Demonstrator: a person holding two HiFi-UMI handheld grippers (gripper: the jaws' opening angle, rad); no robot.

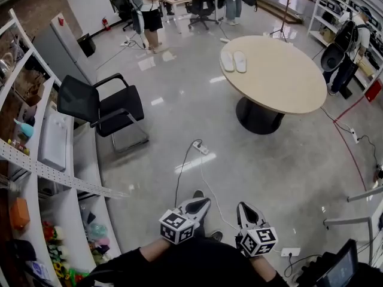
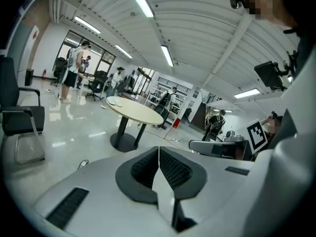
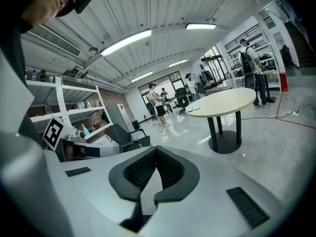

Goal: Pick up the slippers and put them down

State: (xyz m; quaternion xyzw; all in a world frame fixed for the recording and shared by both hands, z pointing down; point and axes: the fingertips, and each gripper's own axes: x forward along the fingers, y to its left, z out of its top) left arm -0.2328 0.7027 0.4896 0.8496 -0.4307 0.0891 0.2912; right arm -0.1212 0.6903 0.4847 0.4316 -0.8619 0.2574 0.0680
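Note:
Two white slippers (image 1: 233, 61) lie side by side near the far left edge of a round beige table (image 1: 281, 85). They show small and far on that table as slippers (image 2: 115, 101) in the left gripper view and as slippers (image 3: 193, 108) in the right gripper view. My left gripper (image 1: 202, 202) and right gripper (image 1: 245, 208) are low in the head view, close to my body, several steps short of the table. Both are shut with nothing between their jaws. The left gripper (image 2: 158, 149) and the right gripper (image 3: 156, 149) point towards the table.
A black chair (image 1: 102, 106) stands at the left beside white shelving (image 1: 54, 172). A power strip and cable (image 1: 200, 148) lie on the shiny floor between me and the table. People stand at the far end of the room (image 1: 149, 11) and at the right shelves (image 1: 350, 46).

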